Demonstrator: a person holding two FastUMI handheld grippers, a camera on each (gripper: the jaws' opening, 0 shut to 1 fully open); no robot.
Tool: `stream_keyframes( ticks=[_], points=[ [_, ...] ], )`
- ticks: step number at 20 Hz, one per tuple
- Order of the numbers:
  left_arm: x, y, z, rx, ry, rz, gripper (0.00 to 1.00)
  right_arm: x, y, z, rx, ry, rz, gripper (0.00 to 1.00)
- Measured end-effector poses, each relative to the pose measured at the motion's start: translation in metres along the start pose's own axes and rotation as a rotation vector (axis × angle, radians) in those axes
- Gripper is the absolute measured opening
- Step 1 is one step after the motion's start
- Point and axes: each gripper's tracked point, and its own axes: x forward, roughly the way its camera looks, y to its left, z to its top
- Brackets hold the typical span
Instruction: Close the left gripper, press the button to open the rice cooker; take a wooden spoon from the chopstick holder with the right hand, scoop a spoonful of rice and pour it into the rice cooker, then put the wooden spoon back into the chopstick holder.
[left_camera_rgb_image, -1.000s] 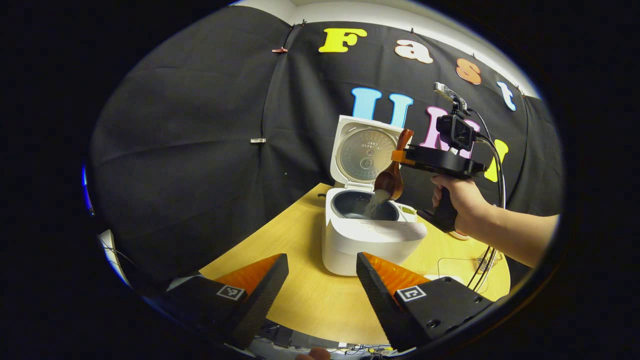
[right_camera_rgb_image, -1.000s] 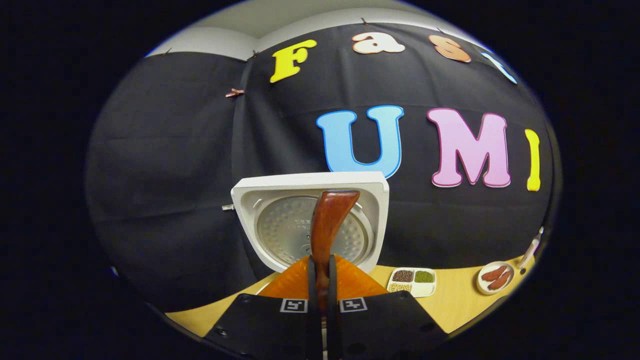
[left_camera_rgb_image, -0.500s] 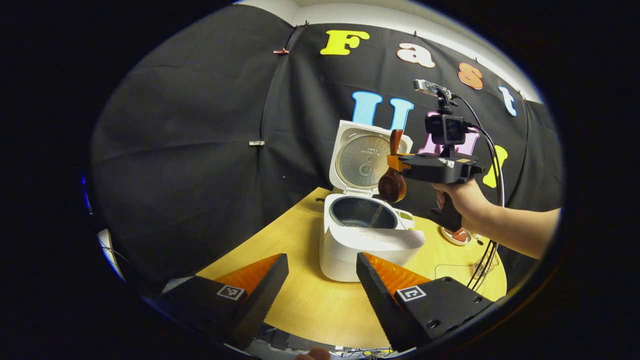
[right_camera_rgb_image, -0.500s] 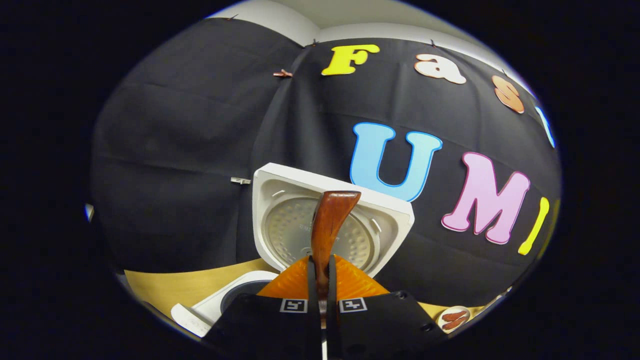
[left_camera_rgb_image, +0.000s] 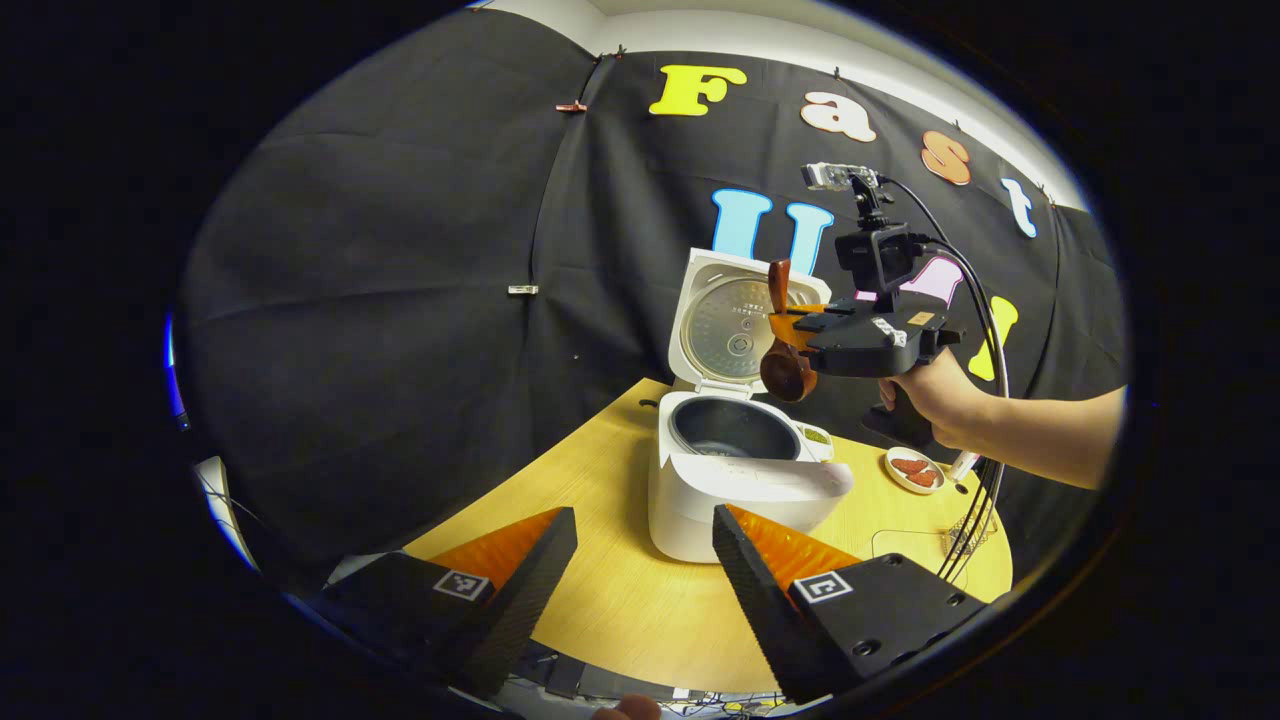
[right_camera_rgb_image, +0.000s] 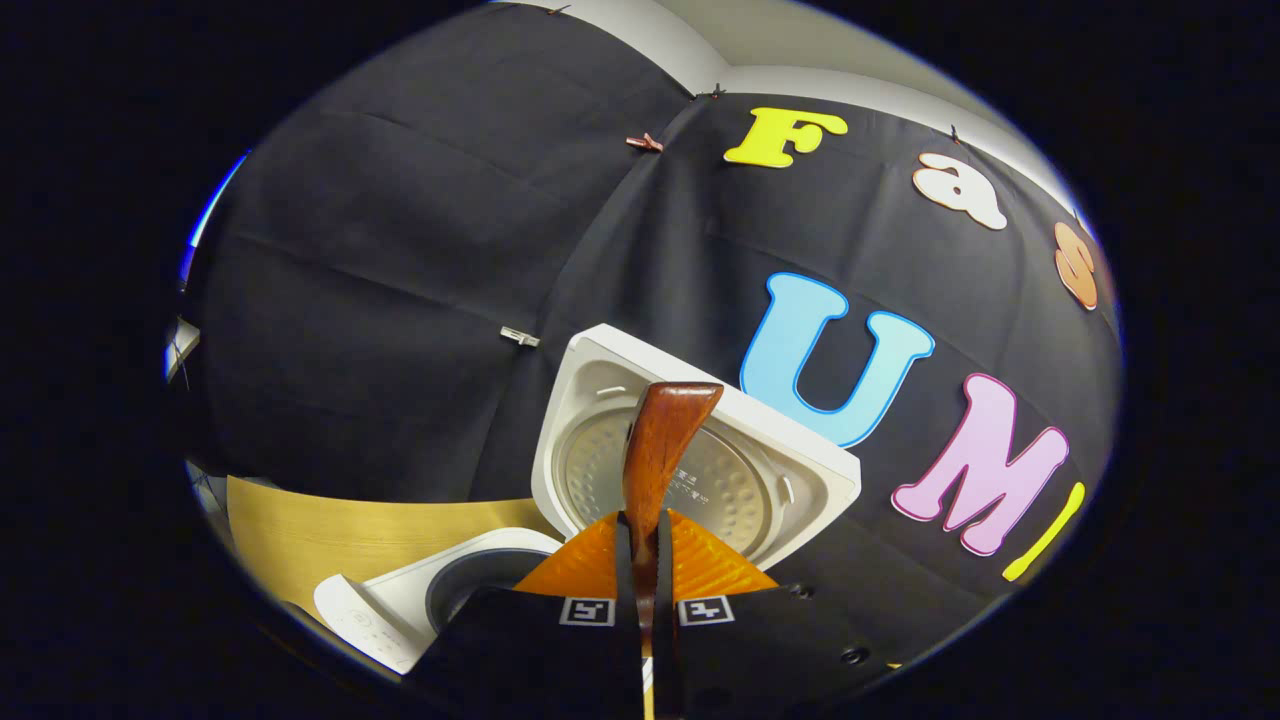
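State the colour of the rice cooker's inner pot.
Dark grey inner pot, inside the white cooker; clearest in the left gripper view.

Rice cooker (left_camera_rgb_image: 745, 480): white body, dark grey inner pot, silver dimpled plate inside the lid (right_camera_rgb_image: 700, 470). Wooden spoon (right_camera_rgb_image: 660, 450): glossy reddish-brown. Counter (left_camera_rgb_image: 620, 600): yellow wood grain. Small dish (left_camera_rgb_image: 912, 470) near the counter's far edge: white, with red-brown pieces.

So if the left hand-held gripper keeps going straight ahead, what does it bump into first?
Probably the rice cooker: its white body stands on the table just beyond the open left hand-held gripper, though depth is uncertain.
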Motion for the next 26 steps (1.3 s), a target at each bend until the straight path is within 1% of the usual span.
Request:
stream_keyframes(
  ticks=[2,4,5,6,7,11,13,16,20,23,26],
  points=[
    [-0.002,-0.002,0.001,0.001,-0.004,-0.002,0.94,0.0,-0.002,-0.005,0.028,0.015,-0.006,0.08],
    [-0.002,-0.003,0.005,0.006,-0.009,-0.003,0.94,-0.003,-0.004,-0.013,0.12,0.039,-0.01,0.08],
    [-0.003,-0.004,0.005,0.009,-0.011,-0.003,0.94,-0.004,-0.007,-0.018,0.198,0.055,-0.018,0.08],
    [-0.003,-0.005,0.008,0.011,-0.013,-0.005,0.94,-0.005,-0.009,-0.022,0.283,0.07,-0.023,0.12],
    [-0.003,-0.007,0.009,0.013,-0.016,-0.006,0.94,-0.006,-0.014,-0.025,0.375,0.082,-0.03,0.08],
    [-0.003,-0.017,0.019,0.023,-0.024,-0.016,0.94,-0.022,-0.04,-0.04,0.747,0.119,-0.102,0.08],
    [-0.002,-0.023,0.023,0.035,-0.026,-0.022,0.94,-0.032,-0.058,-0.05,0.878,0.114,-0.131,0.08],
    [-0.002,-0.034,0.029,0.053,-0.028,-0.035,0.95,-0.055,-0.087,-0.052,1.001,0.08,-0.171,0.08],
    [-0.001,-0.051,0.034,0.063,-0.029,-0.053,0.95,-0.099,-0.135,-0.05,1.205,0.006,-0.202,0.08],
    [0.001,-0.065,0.035,0.066,-0.029,-0.065,0.94,-0.142,-0.179,-0.052,1.275,-0.055,-0.237,0.08],
    [0.005,-0.085,0.04,0.07,-0.033,-0.088,0.94,-0.19,-0.226,-0.063,1.298,-0.112,-0.288,0.08]
  ],
)
